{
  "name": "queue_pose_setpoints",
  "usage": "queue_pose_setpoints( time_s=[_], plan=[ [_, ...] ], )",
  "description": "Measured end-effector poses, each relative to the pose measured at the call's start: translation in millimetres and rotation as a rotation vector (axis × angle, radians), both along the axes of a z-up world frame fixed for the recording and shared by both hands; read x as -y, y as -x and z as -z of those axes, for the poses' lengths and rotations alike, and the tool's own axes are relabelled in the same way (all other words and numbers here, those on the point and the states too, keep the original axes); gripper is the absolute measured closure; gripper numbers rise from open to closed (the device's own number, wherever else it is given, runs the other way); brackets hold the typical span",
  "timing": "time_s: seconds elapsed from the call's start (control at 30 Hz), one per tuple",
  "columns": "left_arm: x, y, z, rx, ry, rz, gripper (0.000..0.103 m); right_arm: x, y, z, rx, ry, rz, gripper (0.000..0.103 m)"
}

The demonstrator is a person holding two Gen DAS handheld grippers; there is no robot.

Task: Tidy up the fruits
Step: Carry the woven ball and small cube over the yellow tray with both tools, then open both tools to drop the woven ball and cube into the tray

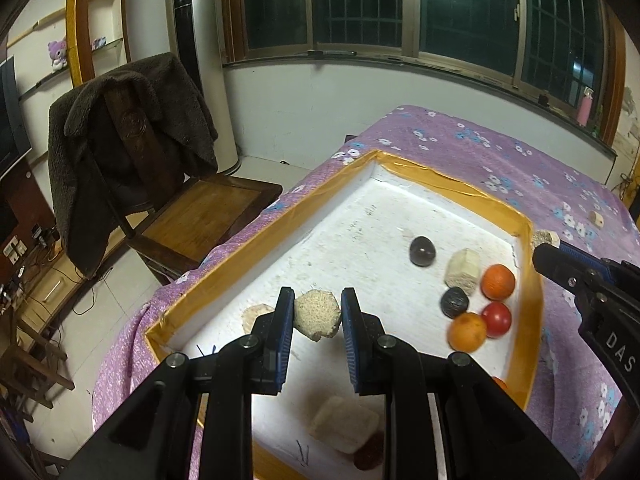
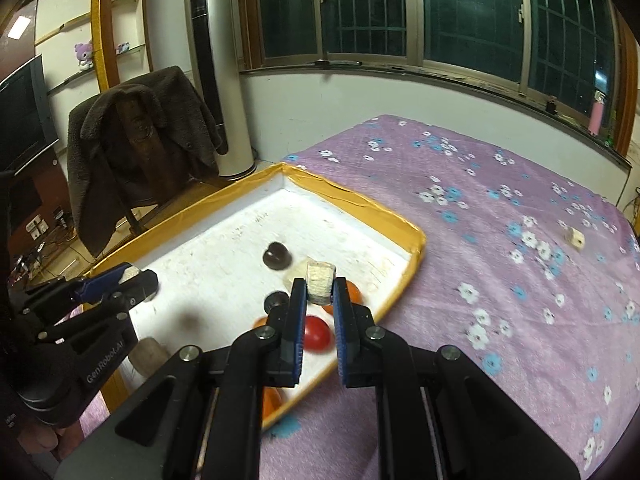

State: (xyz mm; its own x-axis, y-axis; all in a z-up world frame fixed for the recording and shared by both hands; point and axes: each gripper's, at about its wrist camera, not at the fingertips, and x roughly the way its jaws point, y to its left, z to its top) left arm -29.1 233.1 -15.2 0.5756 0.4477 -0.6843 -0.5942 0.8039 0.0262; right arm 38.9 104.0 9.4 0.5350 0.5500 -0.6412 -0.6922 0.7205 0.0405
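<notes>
A white foam tray [image 1: 360,216] with a yellow taped rim lies on the purple flowered cloth; it also shows in the right wrist view [image 2: 224,240]. My left gripper [image 1: 317,312] is shut on a beige speckled chunk [image 1: 318,314] above the tray's near-left part. My right gripper [image 2: 319,288] is shut on a small beige chunk [image 2: 320,282] above the tray's right side. In the tray lie two oranges [image 1: 498,282], a red tomato [image 1: 497,318], two dark round fruits [image 1: 422,251] and beige chunks [image 1: 463,270].
A small beige cube [image 2: 574,238] lies on the cloth [image 2: 500,280] at the far right. A wooden chair with a brown coat [image 1: 132,140] stands left of the table, a tall fan [image 1: 200,60] behind it. Windows line the back wall.
</notes>
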Motion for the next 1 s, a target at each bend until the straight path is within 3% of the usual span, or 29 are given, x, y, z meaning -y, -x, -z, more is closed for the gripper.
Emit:
queue_pose_setpoints(
  time_s=[0.73,0.8,0.87,0.93,1.0],
  plan=[
    [-26.5,-28.7,11.2,-0.054,0.032,-0.024,0.079,-84.2,-71.4,36.5,-0.143,0.080,-0.047,0.088],
    [-29.2,-28.3,12.6,-0.069,0.050,-0.034,0.051,-85.1,-75.3,39.8,-0.144,0.090,-0.037,0.088],
    [-29.3,-25.1,10.2,-0.053,0.054,-0.040,0.045,-86.0,-78.3,41.6,-0.155,0.094,-0.033,0.087],
    [-27.8,-21.5,7.0,-0.049,0.049,-0.040,0.042,-86.6,-79.7,43.2,-0.164,0.108,-0.033,0.071],
    [-25.6,-16.4,3.5,-0.042,0.045,-0.041,0.037,-84.4,-78.7,41.2,-0.159,0.107,-0.036,0.030]
  ],
)
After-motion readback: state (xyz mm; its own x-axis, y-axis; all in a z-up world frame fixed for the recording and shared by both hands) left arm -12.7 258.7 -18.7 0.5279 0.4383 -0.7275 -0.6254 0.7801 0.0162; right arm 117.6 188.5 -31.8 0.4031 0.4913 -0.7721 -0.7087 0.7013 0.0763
